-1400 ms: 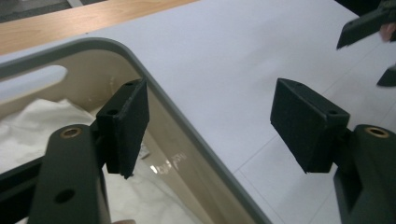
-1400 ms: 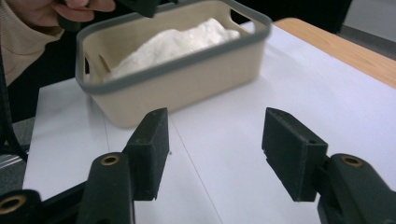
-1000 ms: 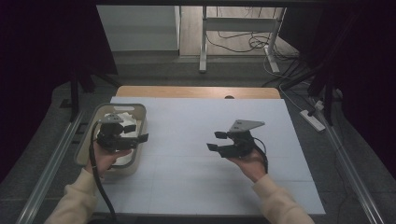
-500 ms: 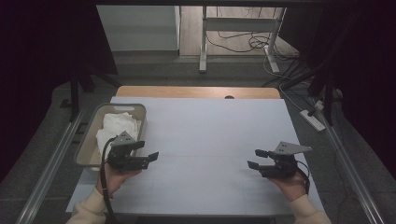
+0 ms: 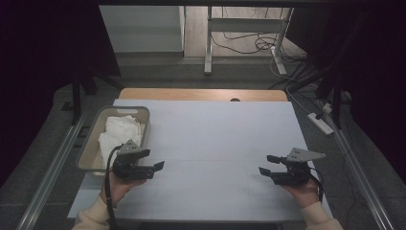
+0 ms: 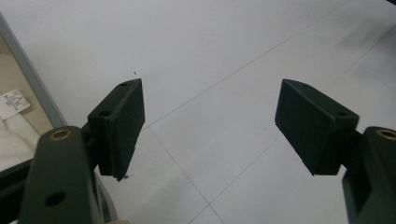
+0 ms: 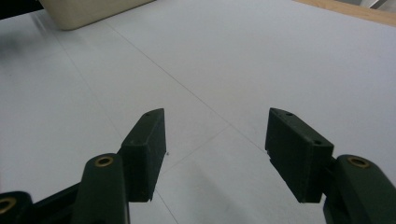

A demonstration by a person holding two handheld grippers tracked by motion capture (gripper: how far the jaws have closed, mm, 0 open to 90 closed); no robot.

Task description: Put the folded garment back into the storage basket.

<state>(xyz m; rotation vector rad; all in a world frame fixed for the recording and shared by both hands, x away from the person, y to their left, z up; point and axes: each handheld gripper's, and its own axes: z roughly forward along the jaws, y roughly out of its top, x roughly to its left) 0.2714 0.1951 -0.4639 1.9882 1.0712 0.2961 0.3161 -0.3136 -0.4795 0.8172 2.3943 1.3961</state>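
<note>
Left gripper [image 5: 154,162] sits low over the near-left part of the white table [image 5: 210,139], just beside the bin [image 5: 94,139], held in the left hand [image 5: 117,184]. Jaws spread wide, nothing between them; in the left gripper view [image 6: 210,121] bare table shows through the gap and the bin's grey rim [image 6: 32,88] runs along the left edge, apart from the pads. White cloth [image 5: 119,134] lies bunched inside the bin, filling most of its floor; a small label on it shows in the left gripper view [image 6: 14,100]. Cloth is untouched by either gripper. Right gripper [image 5: 265,165] is at the near-right of the table, well apart from the bin, resting in the right hand [image 5: 302,190], grey plate on top, jaws pointing toward table centre. Its jaws stand released too, empty; the right gripper view [image 7: 215,140] shows plain white sheet with faint fold lines between the pads, and the bin's corner [image 7: 88,11] far off at top left. Both cables trail back toward the person's sleeves. A wooden strip edges the table's far side [image 5: 201,94].
</note>
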